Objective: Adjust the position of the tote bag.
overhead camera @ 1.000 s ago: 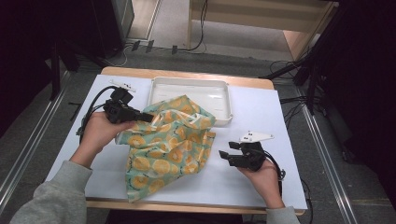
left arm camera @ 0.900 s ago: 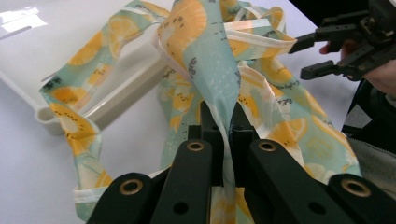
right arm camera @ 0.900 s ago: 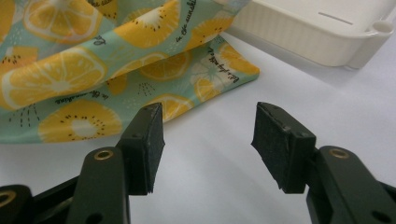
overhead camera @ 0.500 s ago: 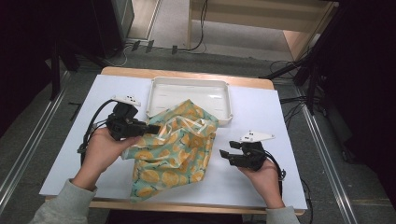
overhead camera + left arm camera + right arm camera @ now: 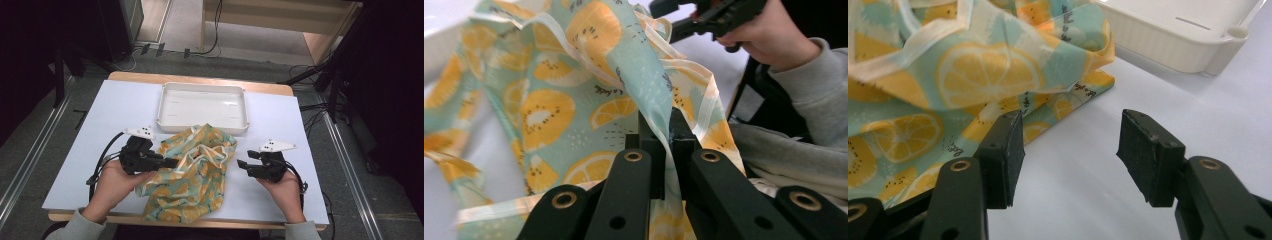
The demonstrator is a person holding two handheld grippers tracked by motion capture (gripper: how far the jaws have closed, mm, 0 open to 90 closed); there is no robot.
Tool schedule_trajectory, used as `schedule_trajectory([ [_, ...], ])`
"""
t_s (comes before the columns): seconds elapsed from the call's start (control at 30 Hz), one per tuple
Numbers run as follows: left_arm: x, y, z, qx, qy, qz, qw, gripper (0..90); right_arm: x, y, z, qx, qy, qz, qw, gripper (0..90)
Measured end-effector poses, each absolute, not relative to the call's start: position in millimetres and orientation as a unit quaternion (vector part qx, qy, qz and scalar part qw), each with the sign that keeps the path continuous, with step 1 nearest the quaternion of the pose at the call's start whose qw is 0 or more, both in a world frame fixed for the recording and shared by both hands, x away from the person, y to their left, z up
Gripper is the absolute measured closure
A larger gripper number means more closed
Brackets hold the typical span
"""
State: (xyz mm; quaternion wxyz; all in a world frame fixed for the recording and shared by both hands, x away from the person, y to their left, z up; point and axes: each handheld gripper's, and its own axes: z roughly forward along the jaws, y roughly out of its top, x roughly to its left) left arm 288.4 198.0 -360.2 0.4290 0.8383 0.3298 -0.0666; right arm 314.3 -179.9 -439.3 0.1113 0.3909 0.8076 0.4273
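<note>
Black left gripper (image 5: pixel 167 163): lower left of high view, jaws clamped on cloth edge; left gripper view shows fabric pinched between them
Cloth (image 5: pixel 192 175): teal with orange citrus print, pale trim, crumpled at centre bottom, lying on table, front edge reaching table's near edge, top corner just beside tray
Tray (image 5: pixel 202 123): white plastic, upper centre, nothing in it
Right gripper (image 5: pixel 241 165): lower right, jaws apart, holding nothing, just beside cloth's right edge, above bare table
Table (image 5: pixel 110 115): white top, wood edge showing at far side
Room: grey floor, cables (image 5: pixel 165 50) at top, dark surroundings both sides
</note>
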Motion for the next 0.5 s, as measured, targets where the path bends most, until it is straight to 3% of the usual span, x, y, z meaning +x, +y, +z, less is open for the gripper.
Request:
schedule_trajectory([
  [0.5, 257, 202, -388, 0.836, 0.324, -0.085, 0.435, 90.0, 314, -181, -439, 0.394, 0.807, 0.426, 0.113, 45.6],
])
